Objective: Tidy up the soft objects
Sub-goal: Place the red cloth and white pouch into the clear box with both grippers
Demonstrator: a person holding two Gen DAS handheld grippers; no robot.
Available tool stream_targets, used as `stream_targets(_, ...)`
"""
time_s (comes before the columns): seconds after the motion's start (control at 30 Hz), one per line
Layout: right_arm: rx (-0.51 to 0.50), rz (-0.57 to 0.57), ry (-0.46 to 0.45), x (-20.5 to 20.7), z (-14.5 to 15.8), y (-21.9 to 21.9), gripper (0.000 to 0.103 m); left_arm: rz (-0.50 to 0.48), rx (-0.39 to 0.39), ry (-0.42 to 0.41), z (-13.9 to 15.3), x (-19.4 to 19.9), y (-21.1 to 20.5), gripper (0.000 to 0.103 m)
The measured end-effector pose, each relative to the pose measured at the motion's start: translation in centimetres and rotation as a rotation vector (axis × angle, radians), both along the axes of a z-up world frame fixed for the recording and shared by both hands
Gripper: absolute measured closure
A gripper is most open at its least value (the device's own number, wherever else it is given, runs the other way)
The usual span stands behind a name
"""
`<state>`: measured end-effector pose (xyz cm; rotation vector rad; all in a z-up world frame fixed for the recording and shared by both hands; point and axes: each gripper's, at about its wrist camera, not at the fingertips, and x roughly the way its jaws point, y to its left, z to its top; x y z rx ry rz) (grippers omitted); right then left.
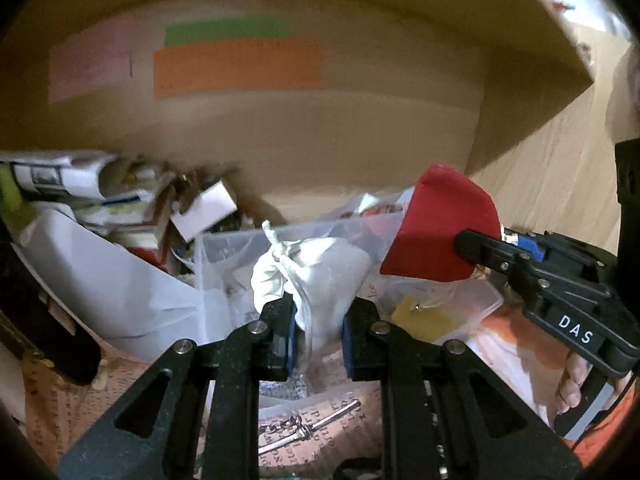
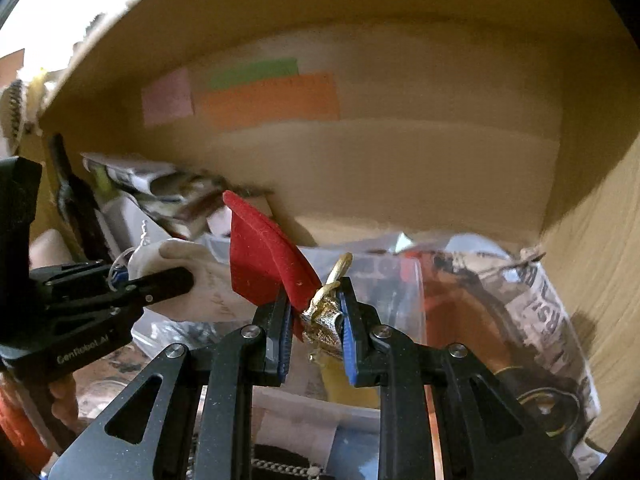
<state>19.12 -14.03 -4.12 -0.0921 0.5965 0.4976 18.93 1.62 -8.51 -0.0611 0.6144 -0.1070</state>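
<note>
Left wrist view: left hand-held gripper (image 1: 316, 324) pinches the white drawstring pouch (image 1: 312, 268), light and floppy, best held near its knot. Right hand-held gripper (image 2: 314, 320) clamps the limp red felt pouch (image 2: 266, 260) by its gold clasp (image 2: 328, 312), inside the cardboard box (image 2: 400, 160).

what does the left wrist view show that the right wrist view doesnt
Only the left wrist view: the knotted drawstring top of the white pouch between the left gripper jaws, and printed paper with a sword drawing.

Only the right wrist view: the gold clasp gripped with the red pouch in the right gripper, and a newspaper-wrapped bundle.

Both: both pouches, the cardboard box wall with its coloured labels.
</note>
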Motion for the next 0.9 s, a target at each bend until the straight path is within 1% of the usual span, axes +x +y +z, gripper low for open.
stream_targets(0.27,-0.046,-0.017,0.121,2.5,-3.3,0.3,0.084,-0.010,0.002,0.104,-2.9,2.5,-0.1,0.086)
stream_targets(0.43,-0.070,-0.025,0.163,3.1,-4.4,0.6,0.082,-0.022,0.016,0.125,-3.5,2.6,-0.5,0.085)
stream_targets(0.5,-0.079,-0.025,0.172,3.2,-4.4,0.7,0.081,-0.026,0.020,0.132,-3.5,2.7,-0.6,0.084)
stream_targets(0.6,-0.088,-0.023,0.165,2.9,-4.1,0.6,0.072,-0.029,0.018,0.140,-3.4,2.5,-0.6,0.075)
stream_targets(0.67,-0.088,-0.026,0.150,2.7,-3.8,0.5,0.059,-0.031,0.011,0.137,-3.2,2.2,-0.5,0.065)
stream_targets(0.77,-0.076,-0.030,0.113,1.9,-2.8,0.0,0.046,-0.034,-0.002,0.119,-2.5,1.4,-0.2,0.054)
stream_targets(0.87,-0.064,-0.031,0.082,1.1,-1.6,-0.4,0.040,-0.035,-0.019,0.094,-1.4,0.7,0.1,0.046)
stream_targets(0.9,-0.061,-0.032,0.067,0.7,-1.1,-0.6,0.039,-0.034,-0.022,0.081,-1.0,0.2,0.2,0.045)
